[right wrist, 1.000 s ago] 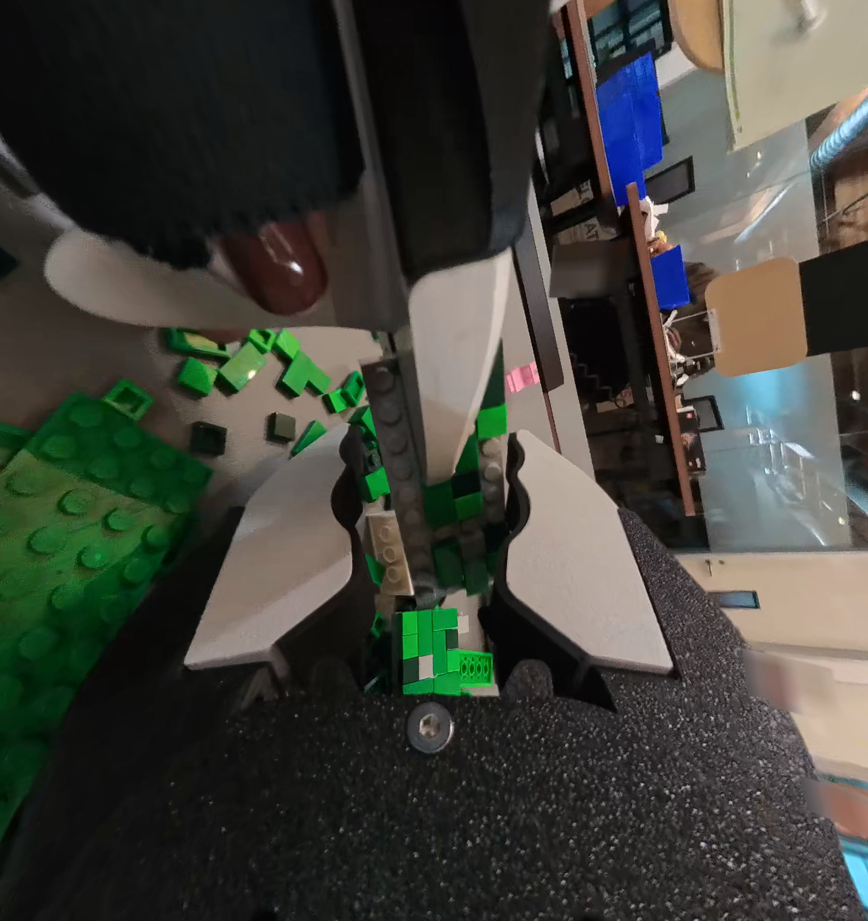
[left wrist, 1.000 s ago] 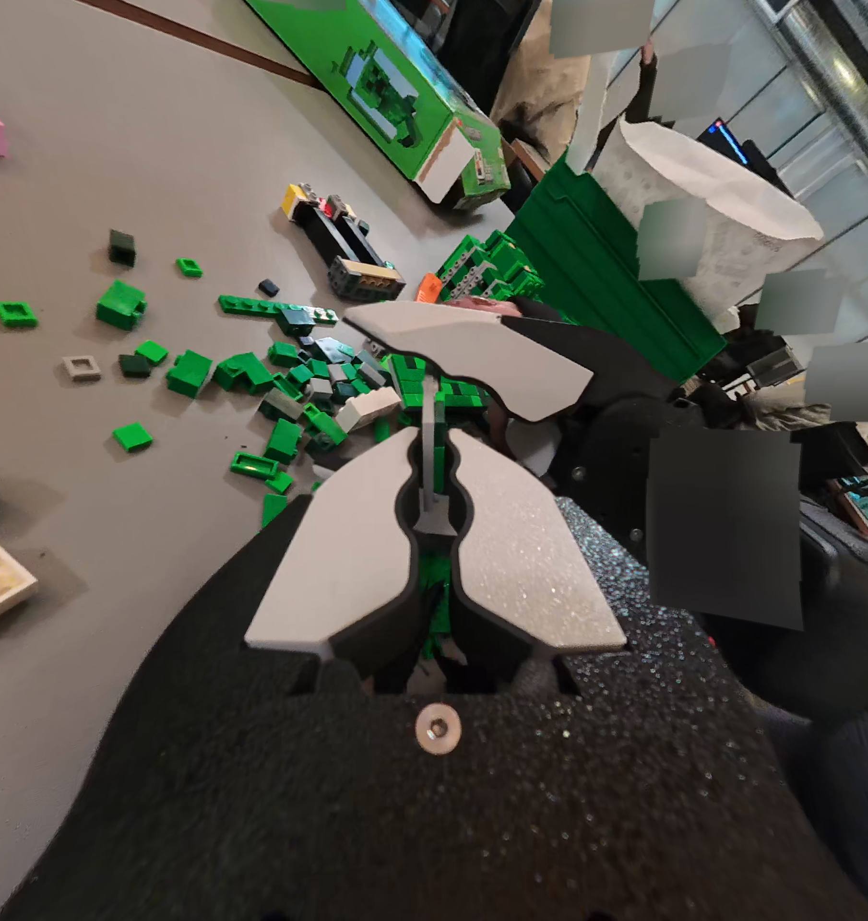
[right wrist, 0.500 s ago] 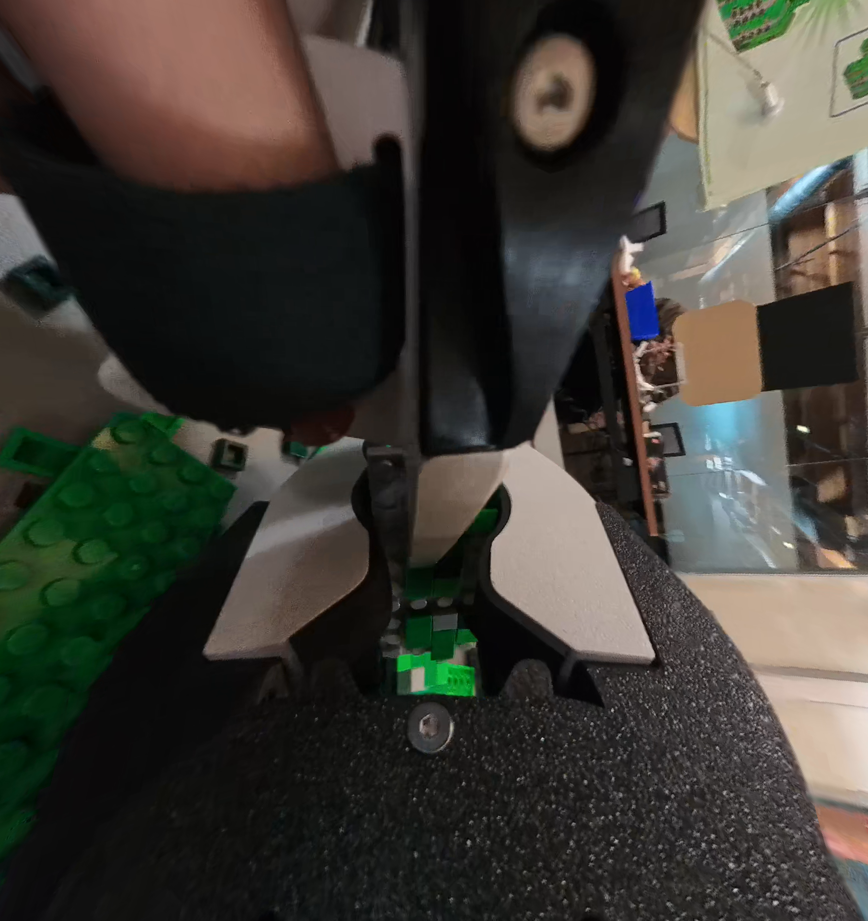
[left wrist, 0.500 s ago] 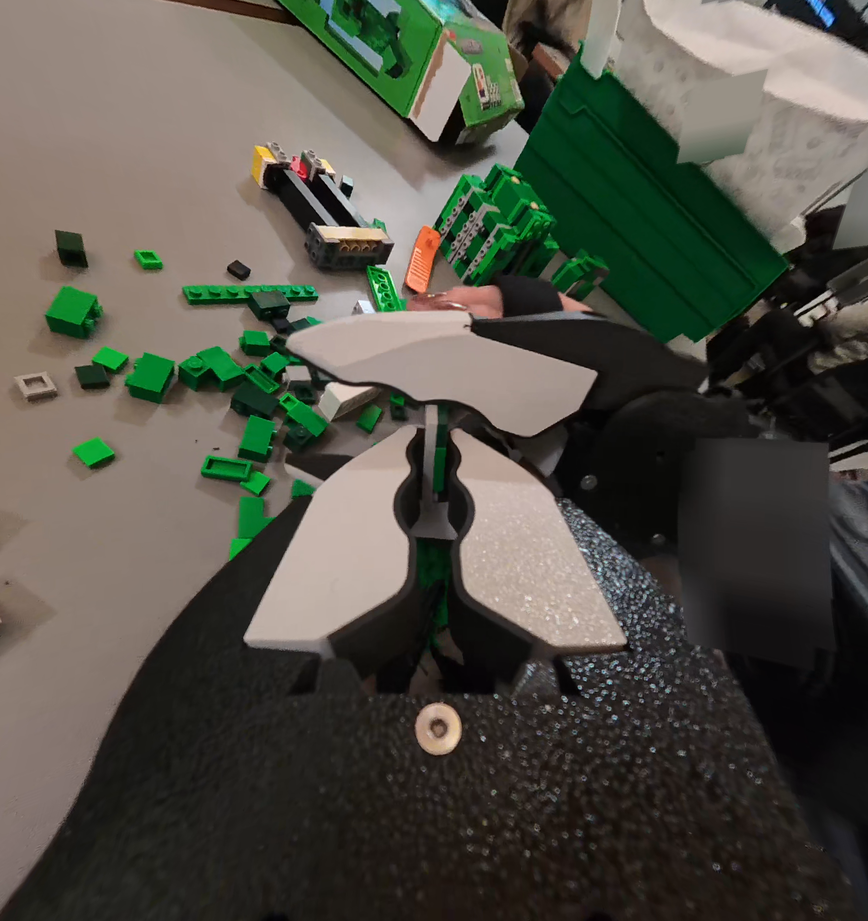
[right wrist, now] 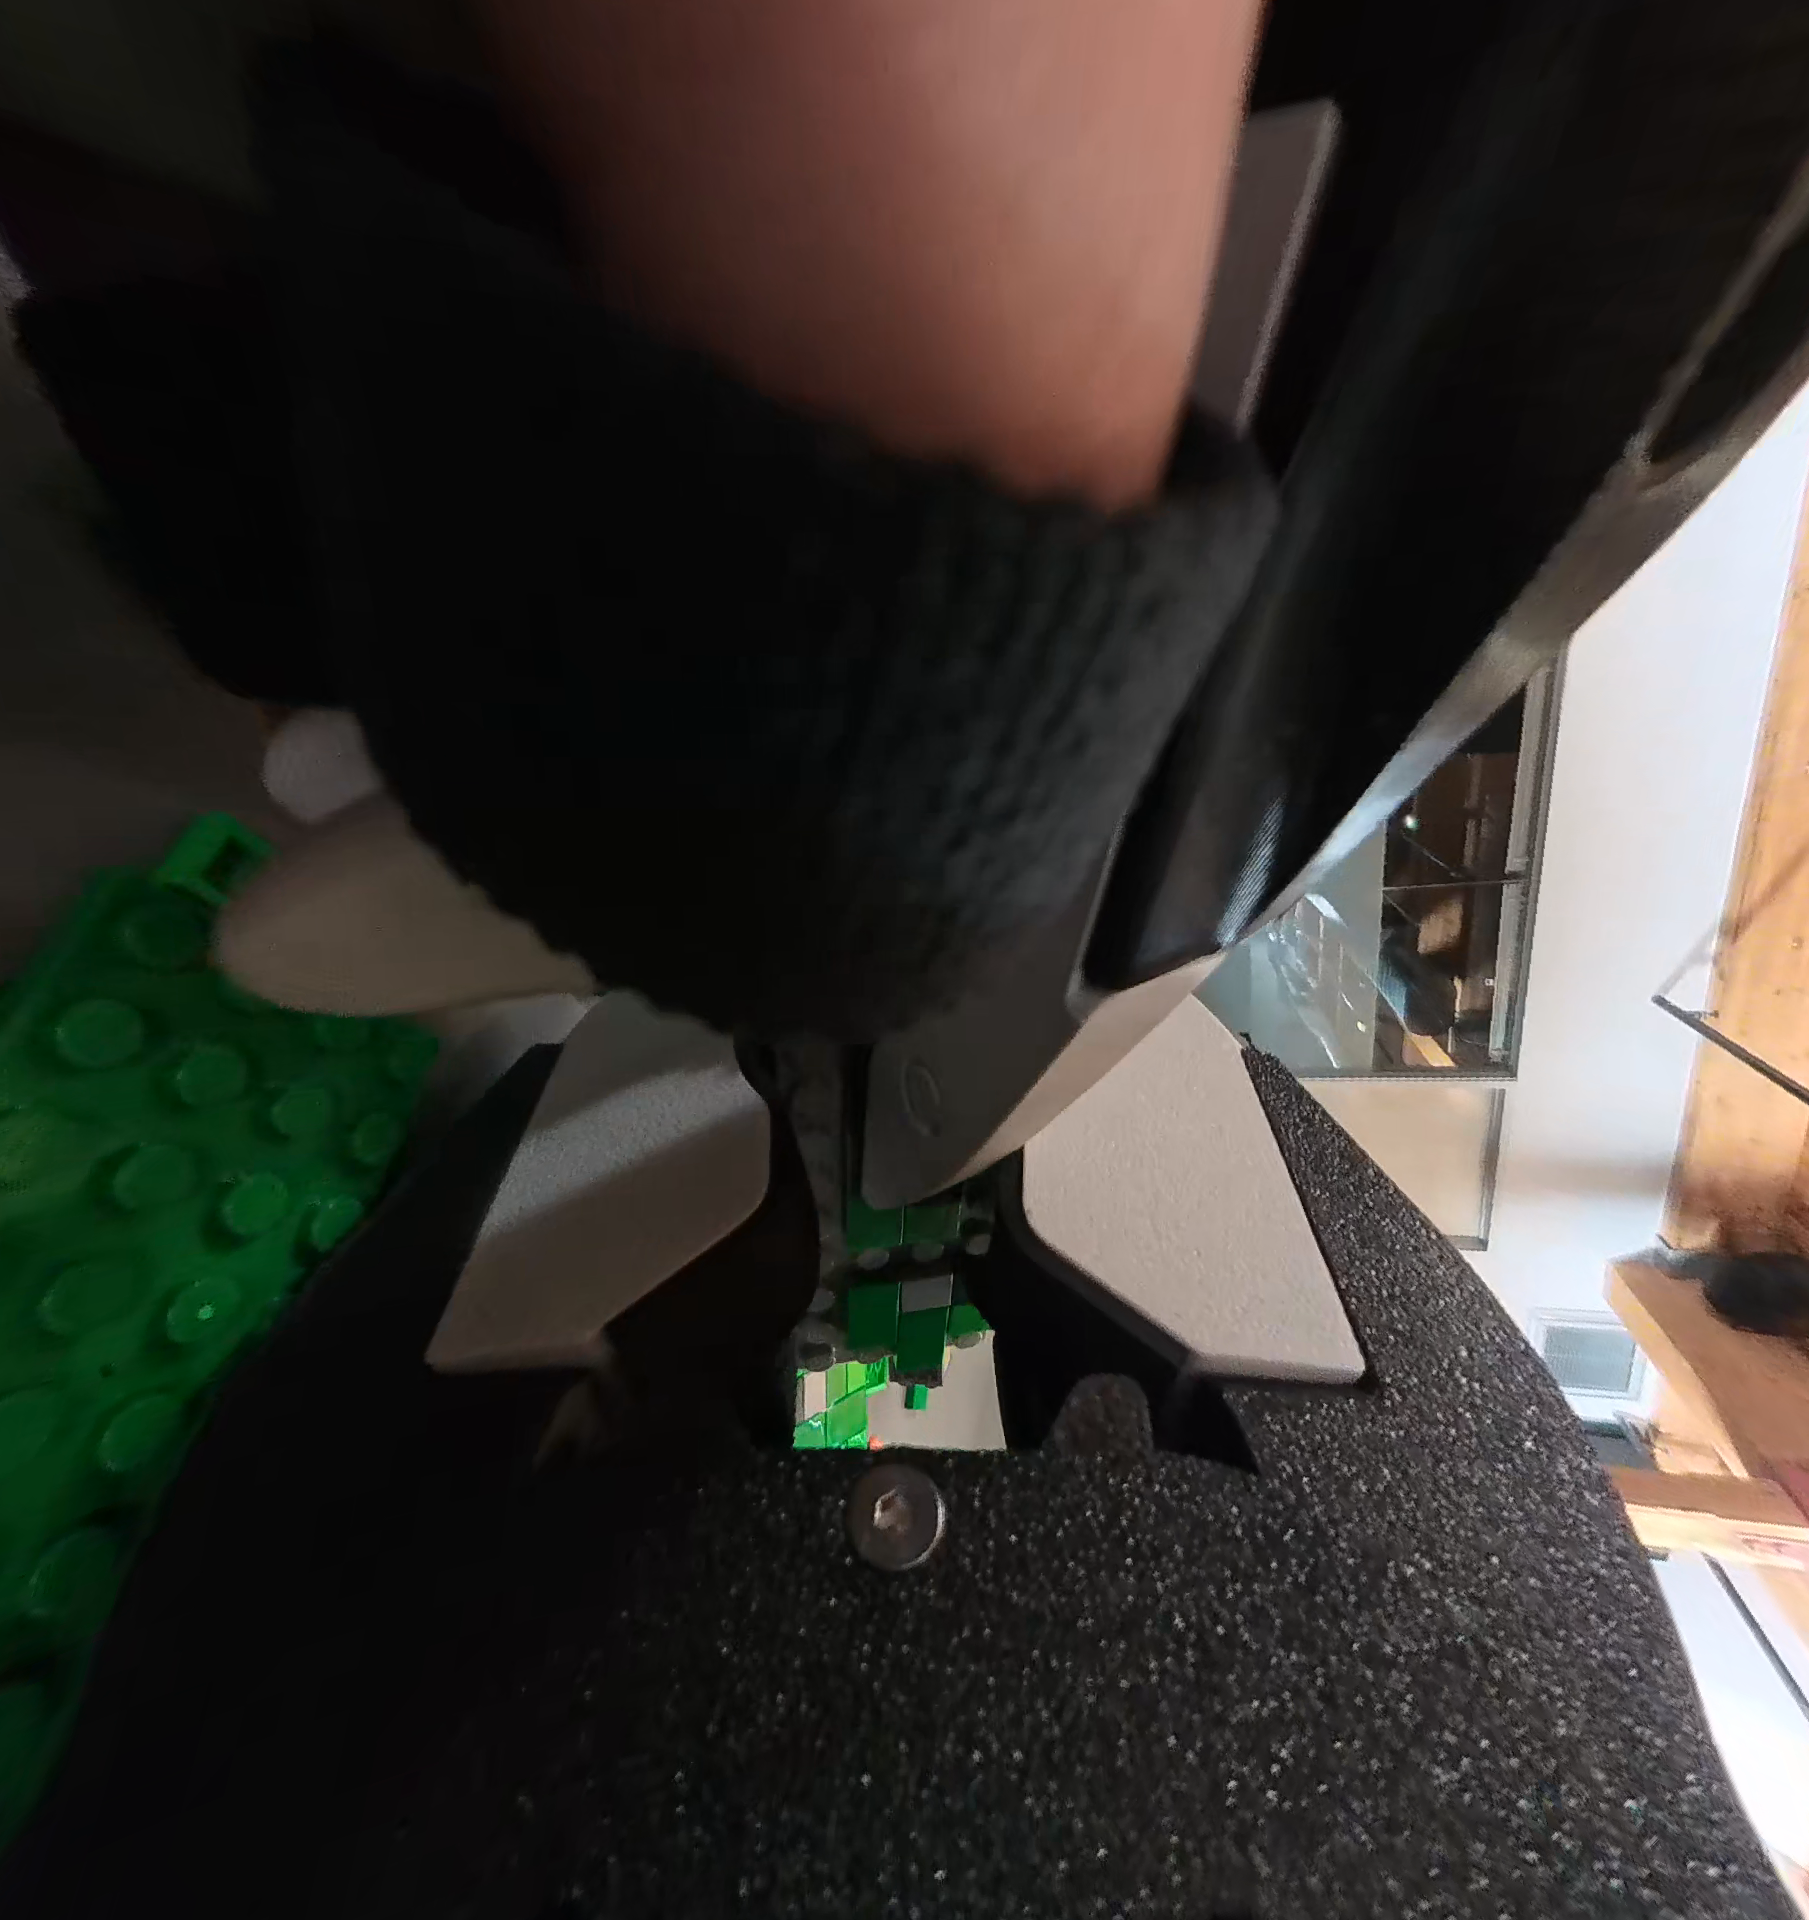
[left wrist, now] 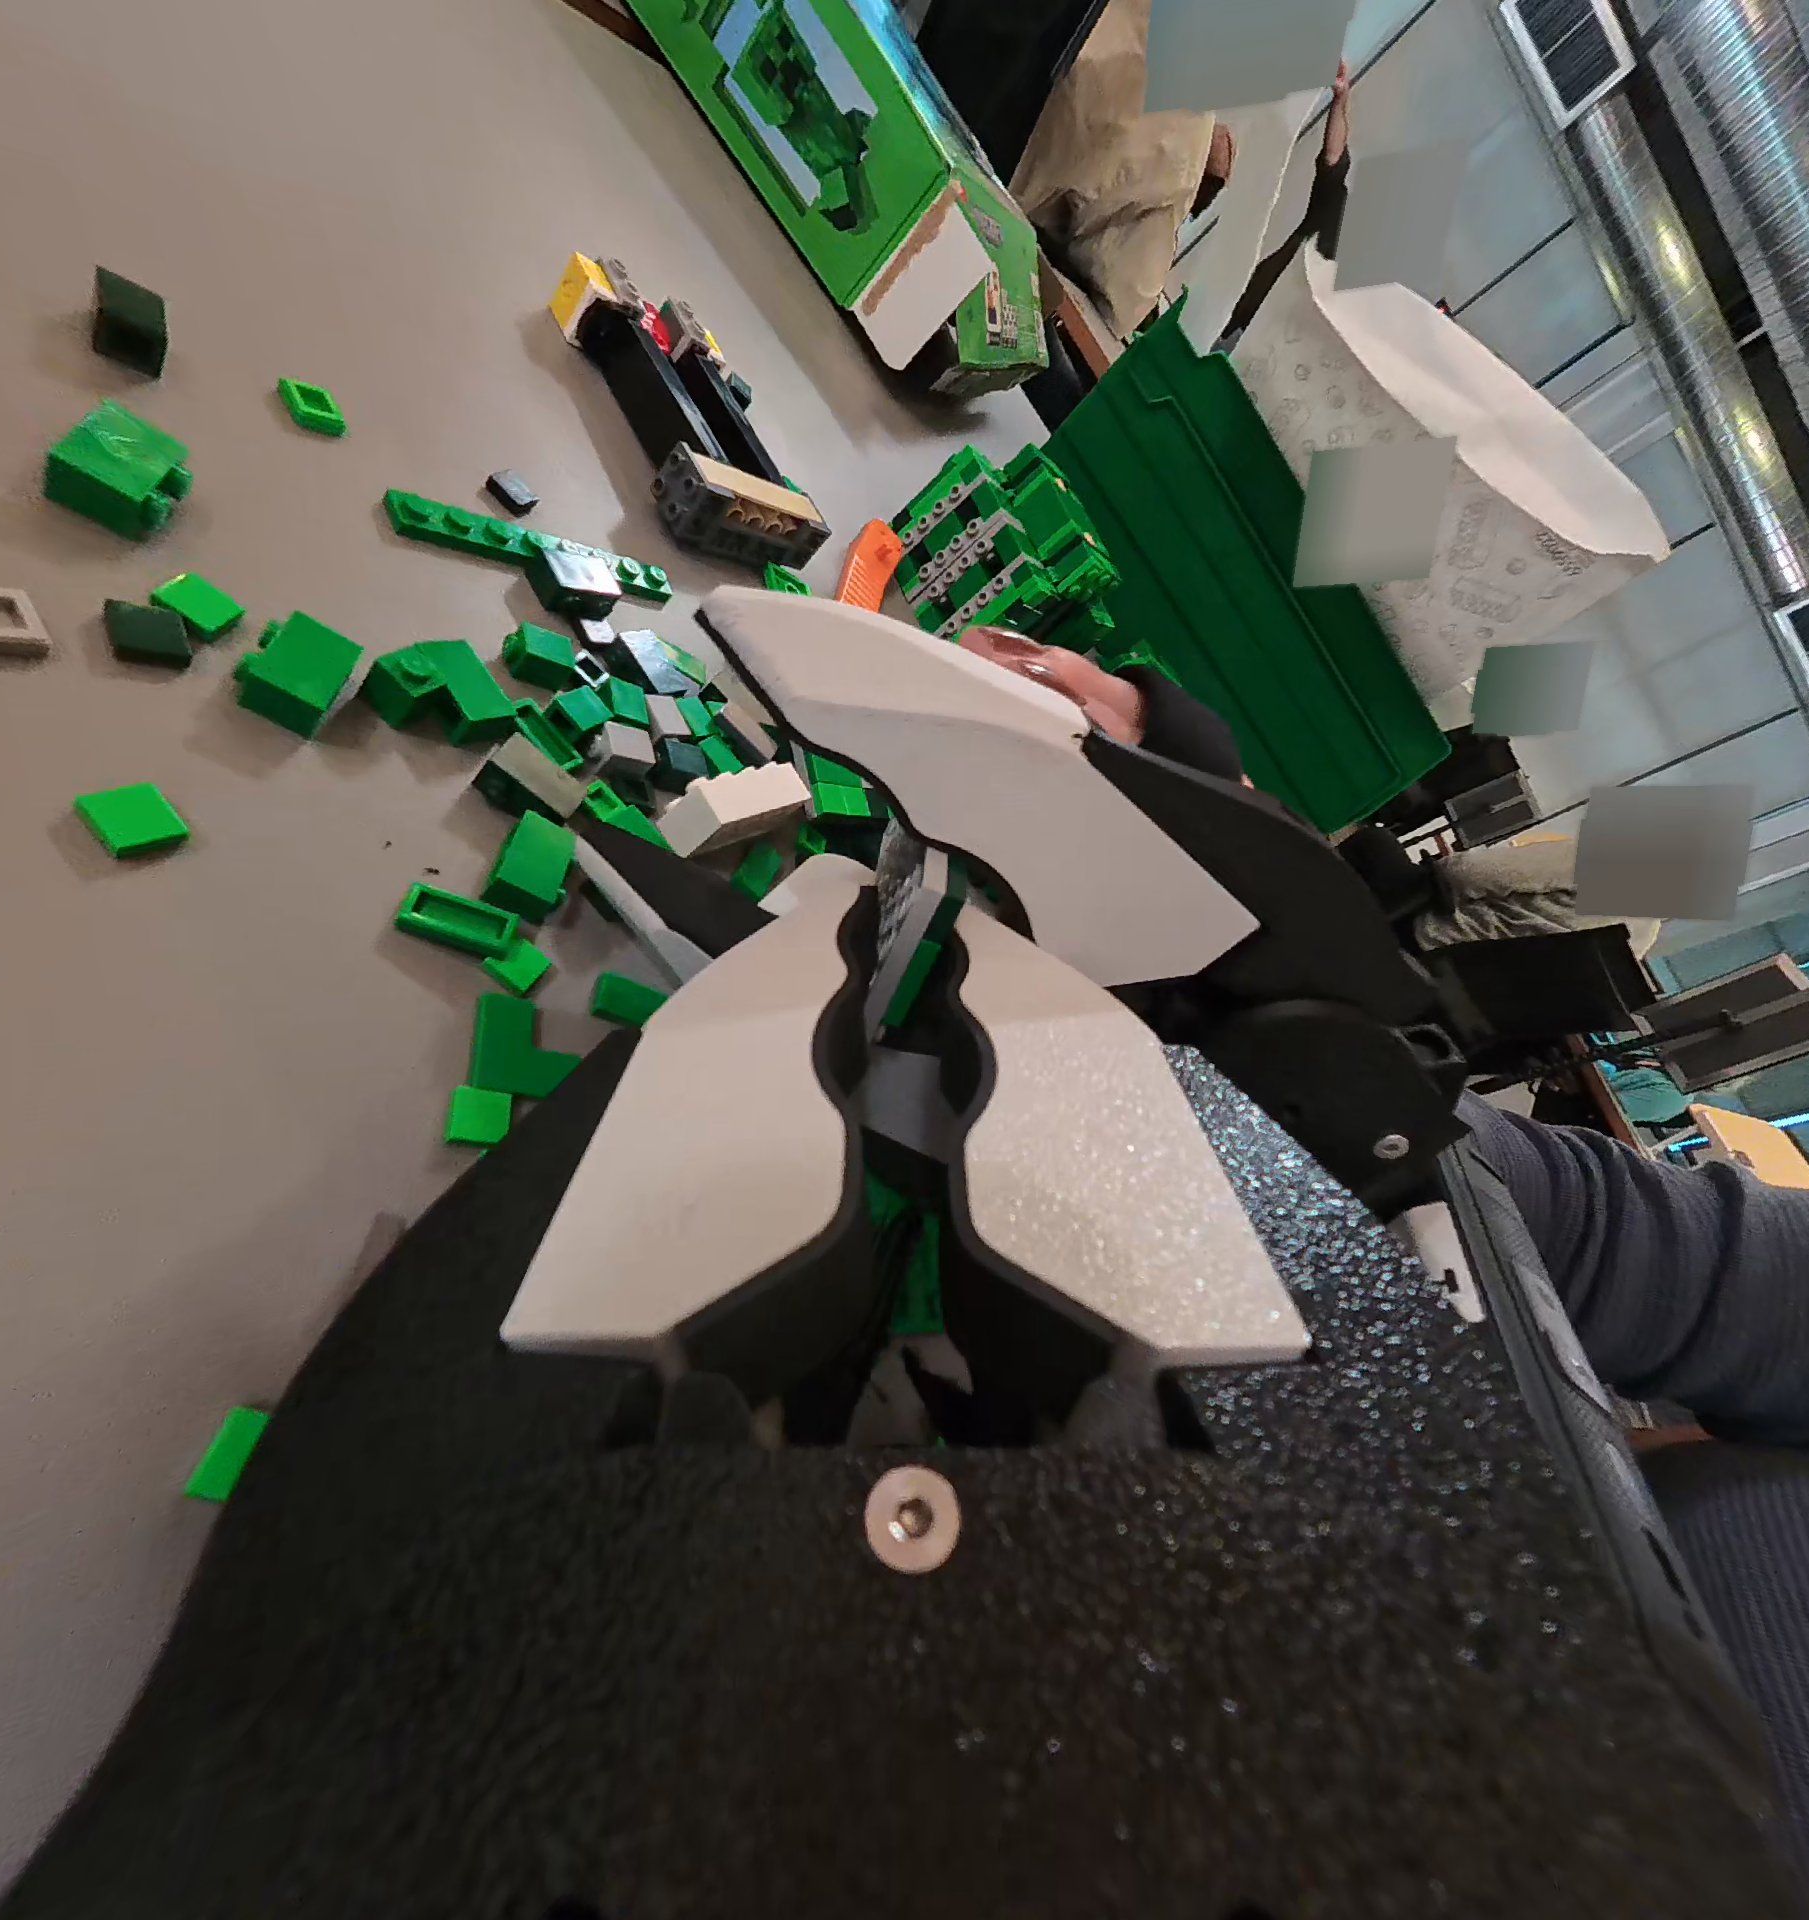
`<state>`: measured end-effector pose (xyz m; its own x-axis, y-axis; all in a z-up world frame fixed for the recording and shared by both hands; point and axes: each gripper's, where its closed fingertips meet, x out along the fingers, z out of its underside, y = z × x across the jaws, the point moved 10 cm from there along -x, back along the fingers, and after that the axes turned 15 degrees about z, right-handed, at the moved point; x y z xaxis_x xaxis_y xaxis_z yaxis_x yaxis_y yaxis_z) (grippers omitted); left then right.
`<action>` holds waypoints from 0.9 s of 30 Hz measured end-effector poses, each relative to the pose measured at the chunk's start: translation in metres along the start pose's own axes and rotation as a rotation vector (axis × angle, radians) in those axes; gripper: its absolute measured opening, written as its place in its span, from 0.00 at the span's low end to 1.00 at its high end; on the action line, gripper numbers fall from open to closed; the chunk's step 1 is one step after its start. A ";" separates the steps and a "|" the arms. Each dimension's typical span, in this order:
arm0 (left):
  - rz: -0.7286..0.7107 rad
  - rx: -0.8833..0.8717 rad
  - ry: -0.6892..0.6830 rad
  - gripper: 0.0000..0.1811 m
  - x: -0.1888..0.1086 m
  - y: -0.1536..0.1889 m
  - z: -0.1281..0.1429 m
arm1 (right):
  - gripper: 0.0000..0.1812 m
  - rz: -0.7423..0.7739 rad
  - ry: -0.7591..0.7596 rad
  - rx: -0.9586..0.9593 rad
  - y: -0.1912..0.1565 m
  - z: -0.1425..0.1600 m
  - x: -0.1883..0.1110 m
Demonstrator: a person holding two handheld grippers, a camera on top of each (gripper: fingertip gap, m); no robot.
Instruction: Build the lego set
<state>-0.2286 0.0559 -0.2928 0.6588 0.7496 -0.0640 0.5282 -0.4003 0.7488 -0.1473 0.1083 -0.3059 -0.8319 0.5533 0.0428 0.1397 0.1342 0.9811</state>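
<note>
Left view, left tongs (left wrist: 912, 925): nearly closed, pinching a thin grey plate (left wrist: 905, 894) edge-on at the frame centre.
Left view, right tongs (left wrist: 651, 738): reach in from the right, spread wider. One white finger lies over the plate and the other shows below and to the left of it.
Left view, build: the green build (left wrist: 926, 966) shows only as slivers between the fingers, so the joint itself is hidden.
Left view, surroundings: loose bricks (left wrist: 567, 727) are scattered left of centre on the grey surface (left wrist: 256, 1091). The box (left wrist: 827, 177) is at the top and a green bin (left wrist: 1243, 582) at upper right.
Left view, change: the view is tilted more than half a second ago. The right finger now sits lower against the left tongs, and the plate leans rather than standing straight.
Right view, right tongs: part-open around the build at lower centre. The pads look to be touching its sides, so it seems held.
Right view, left tongs: one white finger runs down into the gap, with the plate just left of it against the build.
Right view, hand: the gloved hand (right wrist: 671, 623) fills the upper frame, blurred.
Right view, baseplate: the green baseplate (right wrist: 152, 1195) is at lower left.
Right view, change: the hand and left tongs are much closer than a second ago, and less of the build shows.
Meaning: the plate is probably being pressed onto the build. Whether it has seated, I cannot tell.
</note>
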 end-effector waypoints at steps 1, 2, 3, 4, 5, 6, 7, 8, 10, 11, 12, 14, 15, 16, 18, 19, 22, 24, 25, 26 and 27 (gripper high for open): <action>-0.001 -0.002 0.001 0.05 0.000 0.000 0.000 | 0.21 0.001 0.000 -0.002 0.000 0.000 0.000; -0.004 -0.004 0.001 0.05 0.000 0.000 0.000 | 0.21 0.000 -0.001 -0.003 -0.001 0.000 0.000; -0.005 -0.008 0.002 0.05 0.000 -0.001 0.000 | 0.21 0.000 -0.004 -0.004 -0.001 0.000 0.001; -0.004 -0.013 0.004 0.05 0.000 -0.001 0.000 | 0.21 -0.001 -0.006 -0.006 -0.001 0.000 0.001; -0.004 -0.020 0.005 0.04 0.000 -0.002 0.000 | 0.21 0.001 -0.008 -0.008 -0.002 0.000 0.001; -0.001 -0.024 0.009 0.04 0.000 -0.002 0.000 | 0.21 0.006 -0.007 -0.013 -0.002 0.000 0.001; 0.001 -0.028 0.012 0.04 -0.001 -0.003 0.000 | 0.21 0.010 -0.006 -0.017 -0.002 -0.001 0.001; 0.003 -0.032 0.014 0.04 -0.001 -0.003 0.000 | 0.21 0.008 -0.006 -0.016 -0.002 -0.001 0.001; 0.001 -0.034 0.016 0.03 -0.001 -0.003 0.000 | 0.21 0.008 -0.005 -0.017 -0.002 0.000 0.001; 0.002 -0.035 0.018 0.03 -0.001 -0.003 0.000 | 0.21 0.012 -0.001 -0.022 -0.002 0.000 0.001; 0.006 -0.038 0.024 0.03 -0.001 -0.003 0.000 | 0.21 0.015 0.003 -0.025 -0.002 0.000 0.001; 0.008 -0.043 0.024 0.03 -0.001 -0.003 -0.001 | 0.21 0.013 0.008 -0.027 -0.002 0.000 0.001; 0.008 -0.043 0.024 0.03 -0.001 -0.003 -0.001 | 0.21 0.012 0.012 -0.028 -0.002 0.000 0.001; 0.008 -0.043 0.024 0.03 -0.001 -0.003 -0.001 | 0.21 0.011 0.018 -0.028 -0.002 0.001 0.001; 0.008 -0.043 0.024 0.03 -0.001 -0.003 0.000 | 0.21 -0.004 0.037 -0.014 -0.001 0.002 0.001; 0.005 -0.041 0.019 0.03 -0.001 -0.003 0.000 | 0.21 -0.025 0.044 0.009 -0.001 0.003 0.001; 0.023 0.010 -0.019 0.03 0.001 0.000 0.000 | 0.20 -0.069 0.107 0.085 0.004 0.007 -0.002; 0.078 0.017 -0.043 0.03 -0.001 0.000 -0.001 | 0.20 -0.105 0.153 0.145 0.008 0.008 -0.004; 0.094 0.023 -0.053 0.04 -0.002 0.000 -0.002 | 0.20 -0.117 0.167 0.158 0.008 0.008 -0.005; 0.092 0.038 -0.072 0.04 -0.003 0.001 -0.002 | 0.20 -0.128 0.181 0.163 0.007 0.008 -0.005; 0.085 0.061 -0.096 0.05 -0.003 0.001 -0.002 | 0.20 -0.135 0.194 0.164 0.007 0.009 -0.005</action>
<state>-0.2310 0.0538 -0.2904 0.7489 0.6592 -0.0670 0.4982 -0.4936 0.7128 -0.1374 0.1134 -0.3012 -0.9340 0.3554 -0.0356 0.0920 0.3358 0.9374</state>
